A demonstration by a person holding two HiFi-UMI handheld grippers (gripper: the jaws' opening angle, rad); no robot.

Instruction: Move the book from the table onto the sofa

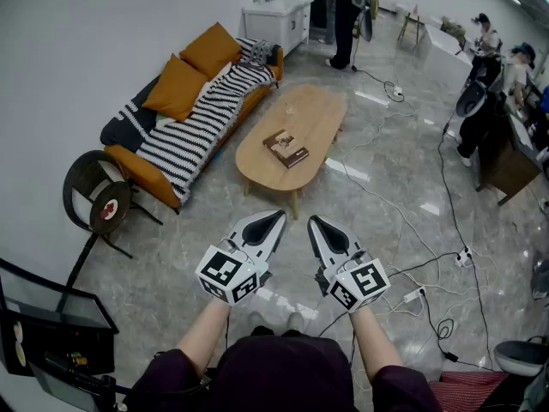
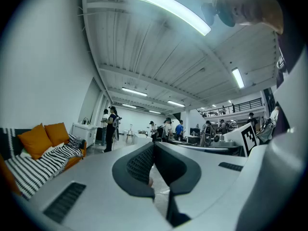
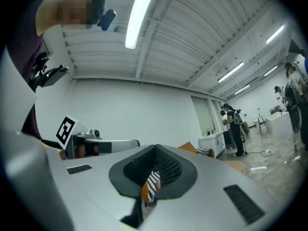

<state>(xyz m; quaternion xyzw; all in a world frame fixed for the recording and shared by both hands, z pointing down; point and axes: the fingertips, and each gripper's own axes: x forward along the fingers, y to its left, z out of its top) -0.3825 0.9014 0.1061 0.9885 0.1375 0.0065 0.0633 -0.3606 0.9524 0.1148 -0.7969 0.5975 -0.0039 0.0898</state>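
Book (image 1: 286,148): lies on the table (image 1: 322,108), near its middle.
Sofa (image 1: 184,136): just left of the table, against the wall.
Left gripper (image 1: 276,219): well short of the table; jaws closed together, empty.
Right gripper (image 1: 315,223): likewise short of the table; jaws closed together, empty.

Head cam: high, behind both grippers, tilted steeply down. Left gripper (image 1: 279,216) & right gripper (image 1: 314,222) sit close below it, sofa (image 1: 146,175) far ahead-left of them. Left gripper cam: rides that gripper, looks level along its jaws, sofa (image 2: 43,163) to jaws' left. Right gripper cam: same mount, aimed slightly up, sofa (image 3: 152,183) beyond jaws. All 3 views share the sofa.
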